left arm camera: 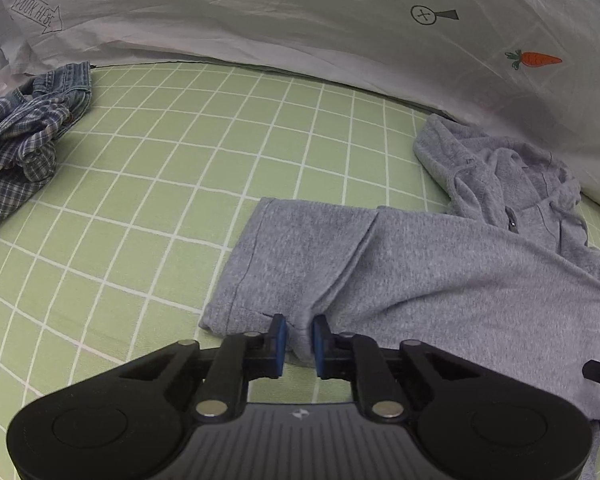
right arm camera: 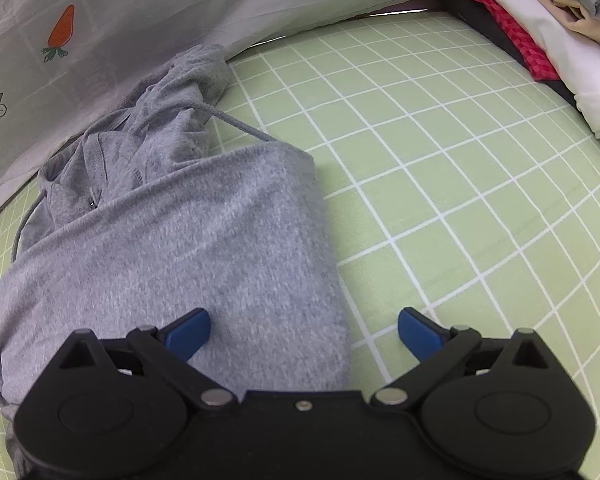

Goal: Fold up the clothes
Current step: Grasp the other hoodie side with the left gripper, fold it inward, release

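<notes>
Grey hoodie [left arm camera: 440,280] spread on the green checked bed sheet [left arm camera: 180,160], partly folded, hood and drawstring bunched up toward the white cloth [left arm camera: 260,20] at the far edge. Printed carrot [left arm camera: 534,59] on that cloth, just beyond the hood.

Left claw [left arm camera: 299,334] pinched nearly closed, a ridge of the hoodie's near hem caught between the blue pads [left arm camera: 280,336]. Sleeve folded across the body just left of that pinch.

Right claw [right arm camera: 304,330] spread wide, nothing gripped; left pad [right arm camera: 188,334] over the hoodie's fabric, right pad over bare sheet, the garment's right edge running between the two. Touching or just above the fabric: cannot tell.

Crumpled blue plaid shirt [left arm camera: 16,152] with a denim piece [left arm camera: 66,88] on it, well apart at the far left of the sheet. Stack of folded clothes [right arm camera: 560,20] at the far right corner, white, red, beige and grey layers.
</notes>
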The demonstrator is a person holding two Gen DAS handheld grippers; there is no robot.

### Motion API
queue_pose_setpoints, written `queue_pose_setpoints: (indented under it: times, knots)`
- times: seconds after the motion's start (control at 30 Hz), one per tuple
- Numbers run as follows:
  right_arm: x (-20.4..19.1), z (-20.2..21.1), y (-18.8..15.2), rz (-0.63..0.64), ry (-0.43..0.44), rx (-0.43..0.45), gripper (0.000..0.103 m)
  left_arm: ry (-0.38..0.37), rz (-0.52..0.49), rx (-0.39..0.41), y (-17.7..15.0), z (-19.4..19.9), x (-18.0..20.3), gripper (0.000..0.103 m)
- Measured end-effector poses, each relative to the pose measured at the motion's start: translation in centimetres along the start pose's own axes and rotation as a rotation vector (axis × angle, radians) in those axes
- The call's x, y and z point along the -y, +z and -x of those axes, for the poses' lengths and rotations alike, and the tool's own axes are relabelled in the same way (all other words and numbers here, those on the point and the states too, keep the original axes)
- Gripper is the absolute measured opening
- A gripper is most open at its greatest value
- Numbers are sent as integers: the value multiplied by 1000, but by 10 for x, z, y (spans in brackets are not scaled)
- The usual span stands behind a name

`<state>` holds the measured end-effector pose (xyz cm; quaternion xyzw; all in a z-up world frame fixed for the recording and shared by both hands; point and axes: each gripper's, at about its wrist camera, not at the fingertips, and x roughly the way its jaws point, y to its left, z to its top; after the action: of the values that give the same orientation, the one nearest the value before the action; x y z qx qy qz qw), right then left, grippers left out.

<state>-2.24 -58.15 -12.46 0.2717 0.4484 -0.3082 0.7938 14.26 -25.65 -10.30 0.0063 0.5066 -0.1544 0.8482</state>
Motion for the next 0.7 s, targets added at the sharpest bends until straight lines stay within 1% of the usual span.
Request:
queue_pose_setpoints:
  times: [0.13, 0.2, 0.27, 0.37, 0.43, 0.5, 0.57, 0.6, 0.63, 0.67, 0.7]
  knots:
    - [4, 4, -3, -27, 16, 7, 102, -20, 61, 15, 7, 19, -7, 8]
    - [6, 6, -4, -37, 23, 17, 102, -44, 64, 48, 12, 35, -4, 8]
    - [10, 13, -7, -36, 34, 39, 102, -67, 40, 77, 15, 51, 6, 7]
    - [22, 24, -11, -57, 61, 74, 102, -90, -4, 120, 18, 69, 31, 7]
    - [31, 32, -14, -73, 78, 97, 102, -128, -28, 130, 18, 77, 54, 7]
    - [44, 38, -17, -88, 66, 113, 102, -193, -72, 131, 15, 84, 81, 7]
    - [56, 42, -19, -107, 51, 127, 102, -256, -162, 122, 6, 88, 115, 7]
    - [60, 44, -20, -109, 51, 141, 102, -288, -208, 117, 1, 90, 132, 9]
    - [64, 47, -21, -111, 50, 154, 102, -313, -239, 113, -5, 92, 145, 17]
    - [68, 49, -22, -109, 48, 166, 103, -333, -257, 105, -12, 92, 156, 34]
    - [68, 51, -21, -87, 37, 177, 103, -338, -269, 91, -16, 90, 162, 48]
